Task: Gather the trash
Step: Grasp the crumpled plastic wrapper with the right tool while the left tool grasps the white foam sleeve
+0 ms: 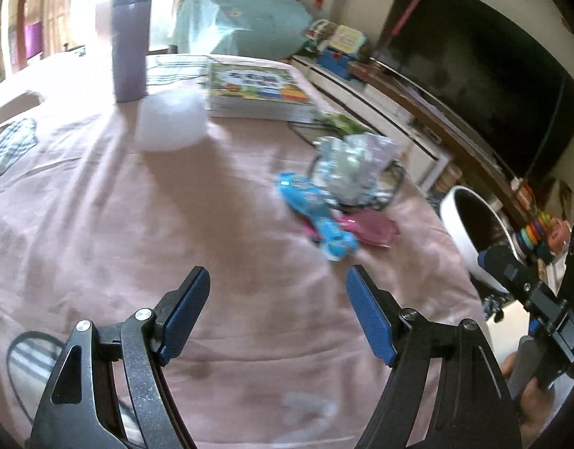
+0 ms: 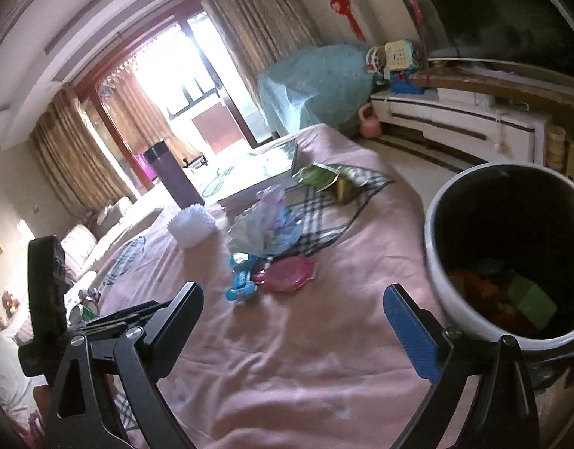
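Trash lies on a pink cloth-covered table: a blue wrapper, a pink wrapper, a crumpled clear-and-blue plastic wrapper and a green packet. They also show in the right wrist view: the blue wrapper, the pink wrapper, the crumpled plastic and the green packet. A white bin with a dark inside stands right of the table and holds coloured trash. My left gripper is open and empty, short of the blue wrapper. My right gripper is open and empty, beside the bin.
A purple bottle, a white ribbed cup and a stack of books stand at the table's far side. A white TV cabinet and a black TV are to the right. The bin also shows in the left wrist view.
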A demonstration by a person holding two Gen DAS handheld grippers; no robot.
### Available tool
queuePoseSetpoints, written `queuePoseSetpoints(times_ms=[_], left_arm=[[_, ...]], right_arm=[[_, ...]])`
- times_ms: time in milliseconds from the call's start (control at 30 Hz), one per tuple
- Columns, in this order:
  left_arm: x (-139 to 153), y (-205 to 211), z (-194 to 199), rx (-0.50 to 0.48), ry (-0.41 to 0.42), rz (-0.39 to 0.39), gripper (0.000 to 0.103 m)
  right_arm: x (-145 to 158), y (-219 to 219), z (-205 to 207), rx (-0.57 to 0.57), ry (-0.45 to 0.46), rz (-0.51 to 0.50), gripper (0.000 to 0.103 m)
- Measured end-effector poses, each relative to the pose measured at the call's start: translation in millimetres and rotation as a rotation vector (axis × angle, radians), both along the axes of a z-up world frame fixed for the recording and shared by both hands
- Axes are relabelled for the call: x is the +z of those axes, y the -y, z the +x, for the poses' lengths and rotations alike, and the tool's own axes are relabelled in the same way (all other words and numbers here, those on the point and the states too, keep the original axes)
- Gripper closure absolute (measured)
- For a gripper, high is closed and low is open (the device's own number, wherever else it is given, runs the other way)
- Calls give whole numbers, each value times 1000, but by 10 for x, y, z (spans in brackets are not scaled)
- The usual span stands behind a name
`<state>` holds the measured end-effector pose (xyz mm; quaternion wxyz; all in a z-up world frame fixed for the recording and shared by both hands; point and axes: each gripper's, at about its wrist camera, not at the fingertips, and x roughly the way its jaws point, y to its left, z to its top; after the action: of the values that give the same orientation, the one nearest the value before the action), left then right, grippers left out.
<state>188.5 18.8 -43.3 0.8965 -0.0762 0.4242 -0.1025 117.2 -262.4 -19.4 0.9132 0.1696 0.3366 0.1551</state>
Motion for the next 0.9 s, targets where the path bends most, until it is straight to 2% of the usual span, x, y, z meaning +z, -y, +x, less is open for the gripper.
queuePoseSetpoints(times_ms=[133, 433, 900], left_arm=[[-13, -190, 59, 39, 6, 11, 26], [-45, -457, 340, 109, 14, 33, 26], [-60, -613, 1151, 156, 24, 92, 24]], right_arm=[[-80, -151, 130, 28, -49, 23, 5], [-154, -347, 375, 40, -92, -11, 5], [-159, -593, 931, 72, -111, -28, 5]])
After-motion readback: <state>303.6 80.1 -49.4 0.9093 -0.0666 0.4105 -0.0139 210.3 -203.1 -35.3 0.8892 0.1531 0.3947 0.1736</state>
